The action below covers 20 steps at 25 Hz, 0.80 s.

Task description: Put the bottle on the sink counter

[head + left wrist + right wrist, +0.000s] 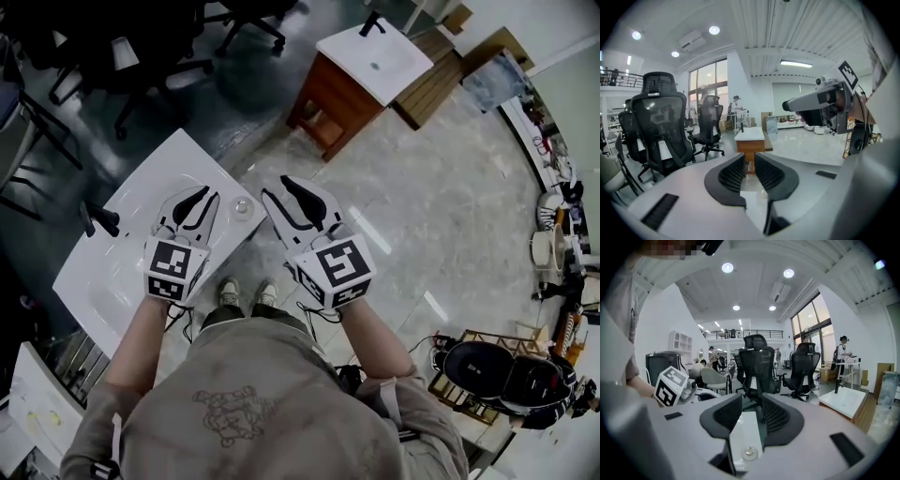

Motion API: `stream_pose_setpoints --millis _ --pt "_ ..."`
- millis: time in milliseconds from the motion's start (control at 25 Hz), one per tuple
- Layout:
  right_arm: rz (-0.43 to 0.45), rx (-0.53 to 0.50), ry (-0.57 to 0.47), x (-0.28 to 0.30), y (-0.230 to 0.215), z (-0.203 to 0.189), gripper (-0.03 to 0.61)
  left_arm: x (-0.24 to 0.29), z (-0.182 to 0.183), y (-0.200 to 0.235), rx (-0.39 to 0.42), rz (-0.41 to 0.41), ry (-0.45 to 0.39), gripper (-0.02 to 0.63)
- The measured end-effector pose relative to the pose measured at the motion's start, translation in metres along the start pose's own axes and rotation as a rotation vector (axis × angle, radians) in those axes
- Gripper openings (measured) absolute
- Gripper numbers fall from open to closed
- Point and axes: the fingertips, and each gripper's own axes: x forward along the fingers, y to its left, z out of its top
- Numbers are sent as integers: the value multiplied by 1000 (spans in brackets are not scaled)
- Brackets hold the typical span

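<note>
Both my arms are out front, side by side. Left claw (202, 197) has its jaws nearly together, only a thin gap, nothing between. Right claw (277, 187) has its jaws wider apart, empty.

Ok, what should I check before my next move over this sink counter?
1. The left tool is empty: ok. Its jaws stand a narrow gap apart with nothing between them.
2. The right tool is empty: ok. Its jaws are apart and only the white counter shows beyond them.
3. The bottle is on the sink counter: cannot tell for sure. Only a small clear round top shows near the counter's edge, which may be it.
4. Both tools are clear of that round top: ok. In the head view it sits between them and neither touches it.
5. The faucet is out of the way: ok. It is off to the left of the left tool.
</note>
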Motion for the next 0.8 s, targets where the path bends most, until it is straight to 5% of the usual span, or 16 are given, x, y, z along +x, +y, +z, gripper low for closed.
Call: stream_pose_setpoints --millis 440,800 --pt "-31 -61 -256 -74 4 100 54 -40 90 0 63 74 -153 48" --pt "-48 -92 -321 -110 11 112 42 -74 132 -16 146 98 -264 31"
